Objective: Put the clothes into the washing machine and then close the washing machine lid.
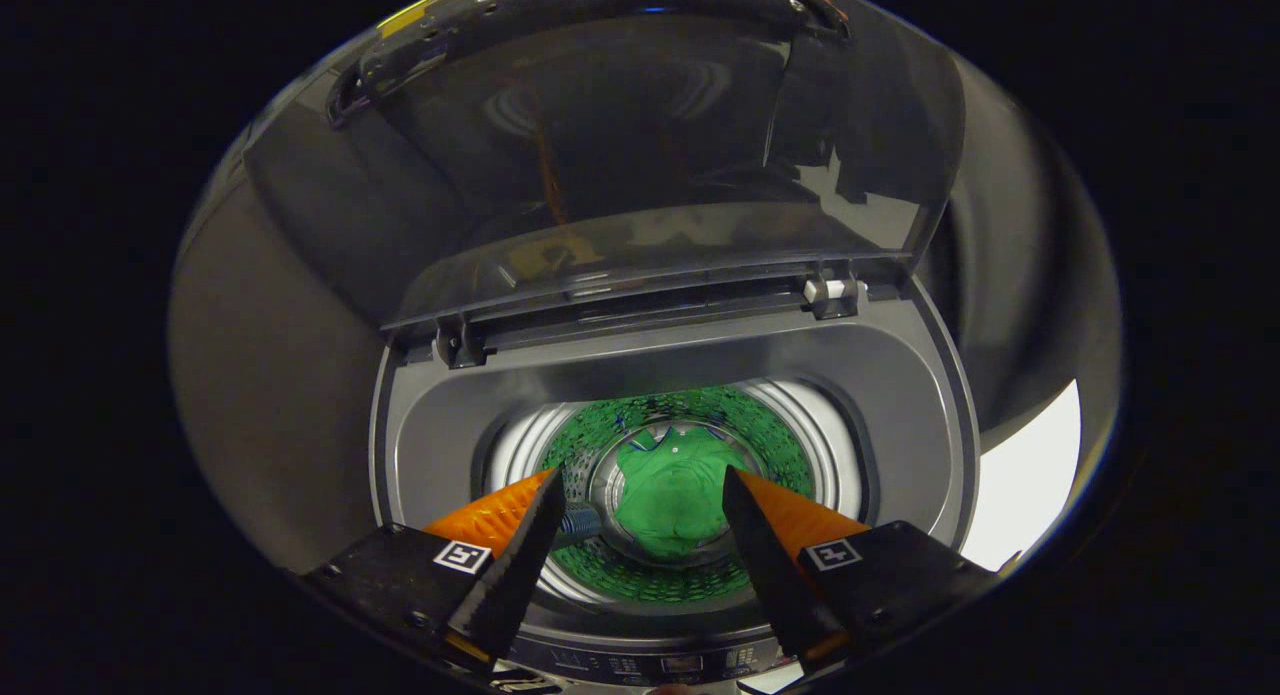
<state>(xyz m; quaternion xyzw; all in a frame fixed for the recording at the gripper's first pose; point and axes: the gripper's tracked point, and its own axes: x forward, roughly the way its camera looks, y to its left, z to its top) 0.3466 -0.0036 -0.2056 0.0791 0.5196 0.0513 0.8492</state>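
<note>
Green clothes (668, 500) lie in the washing machine (900, 395) drum below the open, empty claw (640, 490).

A top-loading washer (900, 375) with a grey rim is seen from above, its tub open. The lid (640, 155), a dark, see-through, glossy panel, is raised upright at the back, held on two hinges along the rear of the rim. A green garment (668, 500) lies crumpled at the bottom of the drum (810, 435), whose shiny perforated wall reflects the green around it. The garment is seen between the spread fingers and well beyond them.
</note>
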